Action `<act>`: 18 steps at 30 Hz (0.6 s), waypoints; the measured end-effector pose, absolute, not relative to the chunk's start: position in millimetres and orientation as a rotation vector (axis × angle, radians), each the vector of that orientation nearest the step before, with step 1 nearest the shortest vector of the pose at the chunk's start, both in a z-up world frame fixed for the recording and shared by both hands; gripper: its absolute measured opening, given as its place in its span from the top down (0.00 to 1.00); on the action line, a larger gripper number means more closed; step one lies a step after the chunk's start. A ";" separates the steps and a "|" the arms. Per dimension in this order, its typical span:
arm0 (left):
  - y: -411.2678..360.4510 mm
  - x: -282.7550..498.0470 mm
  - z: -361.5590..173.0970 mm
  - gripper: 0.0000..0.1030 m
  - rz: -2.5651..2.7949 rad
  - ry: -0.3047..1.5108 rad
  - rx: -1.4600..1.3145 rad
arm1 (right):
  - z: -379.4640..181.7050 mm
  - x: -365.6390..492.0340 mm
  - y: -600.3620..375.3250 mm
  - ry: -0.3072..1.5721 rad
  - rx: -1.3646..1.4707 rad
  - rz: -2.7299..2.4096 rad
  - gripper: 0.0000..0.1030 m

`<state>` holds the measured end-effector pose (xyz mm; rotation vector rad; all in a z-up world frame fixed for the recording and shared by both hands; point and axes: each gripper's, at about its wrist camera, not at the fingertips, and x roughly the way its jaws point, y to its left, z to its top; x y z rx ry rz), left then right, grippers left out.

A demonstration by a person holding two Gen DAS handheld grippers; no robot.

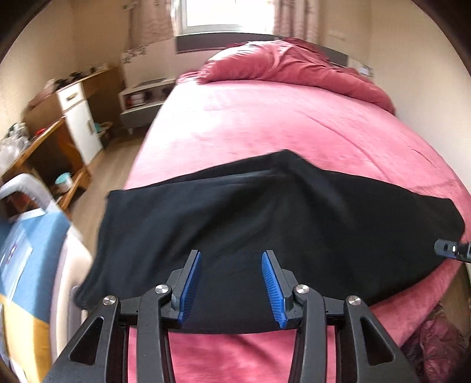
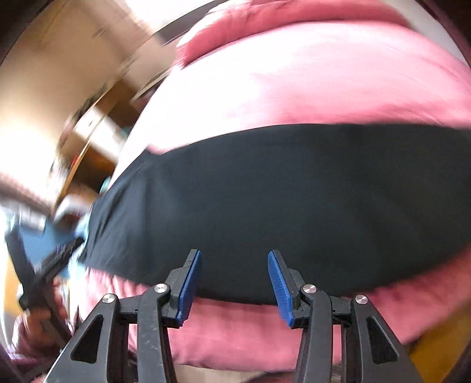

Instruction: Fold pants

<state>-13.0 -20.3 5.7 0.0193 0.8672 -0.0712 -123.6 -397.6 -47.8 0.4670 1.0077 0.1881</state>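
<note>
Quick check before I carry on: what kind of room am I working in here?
Most likely a bedroom. The black pants lie across a bed with a pink cover, a rumpled duvet is piled at its far end under a curtained window, and wooden cabinets line the wall.

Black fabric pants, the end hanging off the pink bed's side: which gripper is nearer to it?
Left. The left gripper hovers above the pants' near edge, closer to that overhanging end; the right gripper is farther along, toward the opposite end.

black pants (image 1: pixel 265 212) — flat, crosswise on pink bed (image 1: pixel 265 117)
</note>
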 end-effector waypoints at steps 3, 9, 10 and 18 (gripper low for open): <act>-37.8 -9.8 4.2 0.58 -0.111 0.877 0.047 | -55.6 -149.4 -460.6 0.975 0.605 0.058 0.54; -60.9 -2.2 -4.4 0.58 -0.170 0.920 0.083 | -78.8 -201.0 -552.5 0.845 0.893 -0.168 0.54; -63.3 -0.8 -6.8 0.58 -0.176 0.930 0.084 | -83.5 -209.7 -569.4 0.815 0.946 -0.204 0.54; -73.4 10.3 -33.1 0.58 -0.219 1.033 0.049 | -102.4 -244.3 -635.2 0.654 1.157 -0.317 0.52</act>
